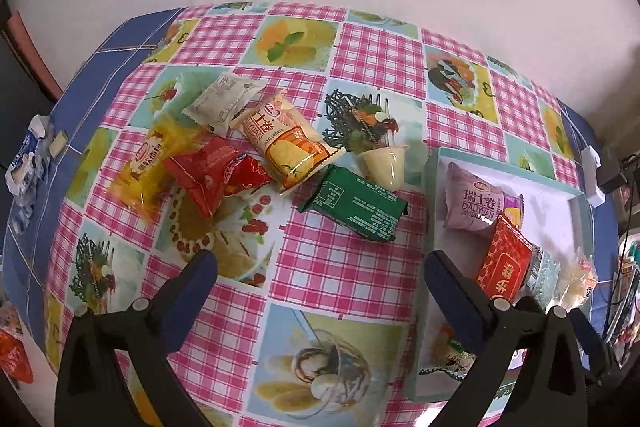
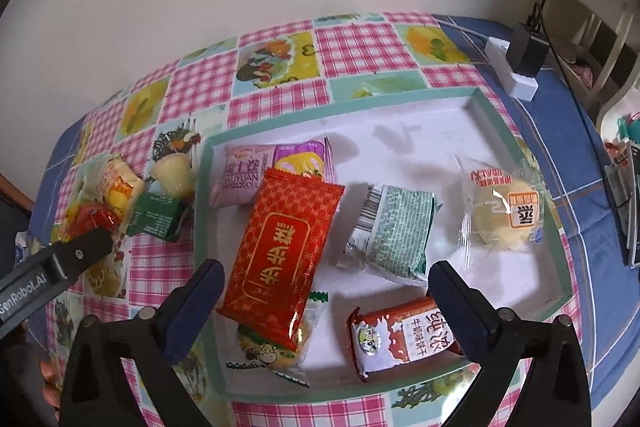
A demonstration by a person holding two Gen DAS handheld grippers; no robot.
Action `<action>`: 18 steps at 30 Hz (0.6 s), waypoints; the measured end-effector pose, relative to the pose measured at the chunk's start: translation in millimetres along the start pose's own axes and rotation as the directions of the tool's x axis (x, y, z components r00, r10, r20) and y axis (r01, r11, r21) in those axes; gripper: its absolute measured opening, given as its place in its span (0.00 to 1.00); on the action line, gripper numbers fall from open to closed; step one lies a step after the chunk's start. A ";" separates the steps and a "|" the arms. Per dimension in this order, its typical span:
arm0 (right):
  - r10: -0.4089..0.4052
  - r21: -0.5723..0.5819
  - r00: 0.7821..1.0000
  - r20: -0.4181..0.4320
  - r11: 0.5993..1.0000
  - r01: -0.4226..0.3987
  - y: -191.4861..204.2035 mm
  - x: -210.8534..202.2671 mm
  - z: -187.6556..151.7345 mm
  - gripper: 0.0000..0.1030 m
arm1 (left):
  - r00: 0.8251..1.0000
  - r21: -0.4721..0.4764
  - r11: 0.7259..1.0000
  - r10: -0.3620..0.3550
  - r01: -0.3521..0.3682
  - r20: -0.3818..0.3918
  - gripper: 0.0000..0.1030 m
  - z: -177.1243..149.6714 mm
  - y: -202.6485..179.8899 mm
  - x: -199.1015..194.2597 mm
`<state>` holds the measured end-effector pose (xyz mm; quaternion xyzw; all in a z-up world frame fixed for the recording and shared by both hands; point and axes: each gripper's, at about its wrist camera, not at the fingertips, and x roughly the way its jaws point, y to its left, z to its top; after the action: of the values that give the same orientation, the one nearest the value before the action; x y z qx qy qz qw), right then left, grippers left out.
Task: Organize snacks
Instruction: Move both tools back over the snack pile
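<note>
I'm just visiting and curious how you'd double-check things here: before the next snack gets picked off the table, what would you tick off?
1. Left gripper open and empty: ok.
2. Right gripper open and empty: ok.
3. Snacks left on the tablecloth, like the green packet: ok, several to move.
4. Free room in the tray: ok, the far corner is bare.
5. Red packet lying flat: not ok, it overlaps other snacks.
6. Pudding cup sealed: cannot tell.
</note>
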<state>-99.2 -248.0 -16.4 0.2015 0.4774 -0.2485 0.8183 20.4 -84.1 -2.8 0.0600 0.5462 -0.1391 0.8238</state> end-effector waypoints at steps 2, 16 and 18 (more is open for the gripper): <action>0.006 -0.002 1.000 0.014 1.000 -0.006 1.3 -2.9 0.5 1.00 | 1.000 0.000 1.000 -0.002 0.002 -0.011 1.00 -0.7 0.4 2.3; 0.070 0.014 0.997 0.016 0.997 -0.070 20.7 -5.5 -5.2 1.00 | 0.999 0.039 0.998 0.048 -0.048 -0.018 1.00 0.8 13.3 2.3; 0.085 -0.013 0.996 0.009 0.996 -0.085 29.4 -4.1 -7.1 1.00 | 0.995 0.057 0.994 0.095 -0.095 -0.004 1.00 2.9 19.2 1.9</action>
<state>-88.1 -219.7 -13.3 0.2153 0.4662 -0.2112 0.8317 29.3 -66.8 -4.5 0.1097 0.5412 -0.1149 0.8258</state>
